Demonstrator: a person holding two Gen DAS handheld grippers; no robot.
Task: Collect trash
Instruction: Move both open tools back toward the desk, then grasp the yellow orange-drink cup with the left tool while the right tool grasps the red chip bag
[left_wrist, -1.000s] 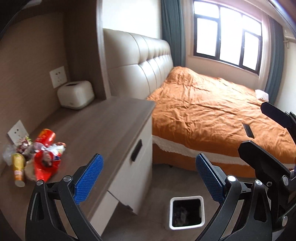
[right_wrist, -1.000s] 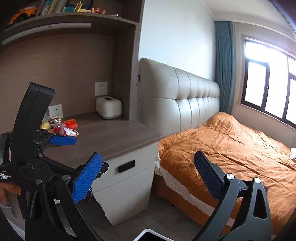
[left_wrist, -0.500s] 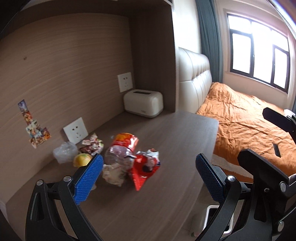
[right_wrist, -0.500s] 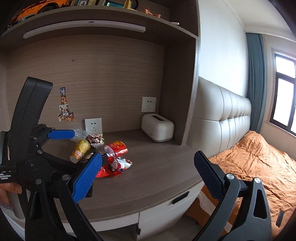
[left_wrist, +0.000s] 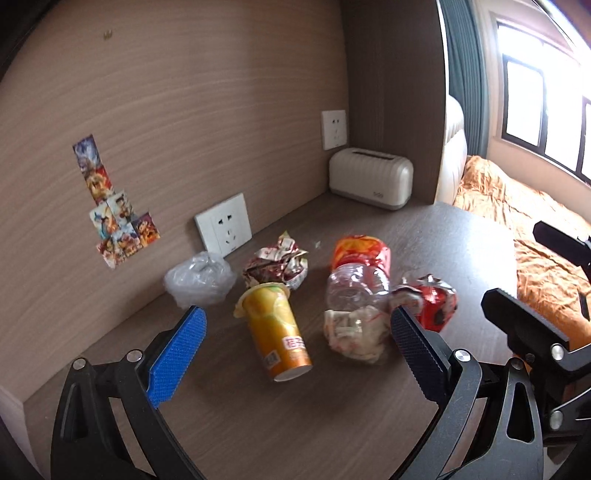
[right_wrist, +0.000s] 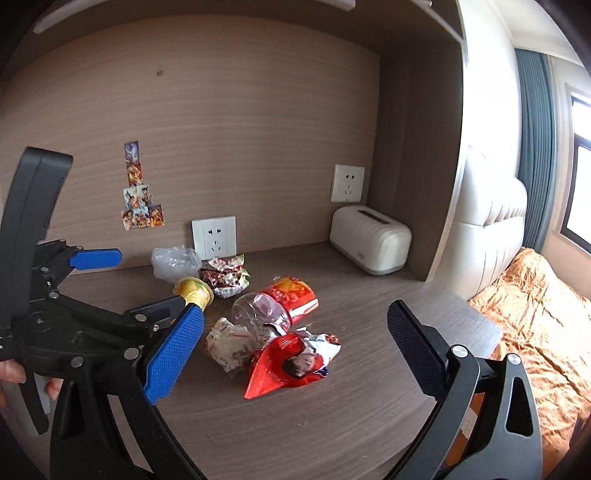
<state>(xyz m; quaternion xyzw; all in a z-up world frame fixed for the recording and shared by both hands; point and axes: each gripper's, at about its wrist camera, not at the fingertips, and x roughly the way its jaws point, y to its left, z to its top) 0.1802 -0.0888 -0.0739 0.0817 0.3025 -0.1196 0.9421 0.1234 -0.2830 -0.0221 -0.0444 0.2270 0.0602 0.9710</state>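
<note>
A pile of trash lies on the wooden desk (left_wrist: 332, 424). It holds a yellow cup (left_wrist: 277, 332) on its side, a clear plastic bottle (left_wrist: 356, 291), crumpled white paper (left_wrist: 351, 339), a red wrapper (left_wrist: 430, 299), an orange snack bag (left_wrist: 364, 249), a brown crumpled wrapper (left_wrist: 277, 262) and a clear plastic bag (left_wrist: 199, 277). My left gripper (left_wrist: 297, 317) hangs open just in front of the cup, holding nothing. My right gripper (right_wrist: 295, 314) is open and empty too, above the red wrapper (right_wrist: 288, 363) and bottle (right_wrist: 262, 310).
A cream tissue box (left_wrist: 371, 177) stands at the back right corner of the desk under a wall socket (left_wrist: 334, 129). A second socket (left_wrist: 223, 225) and stickers (left_wrist: 118, 218) are on the back panel. The bed with its orange cover (right_wrist: 535, 332) lies to the right.
Both views have swung left, away from the bed and the floor bin, onto the desk. The trash pile is now much closer. Both grippers stayed open.
</note>
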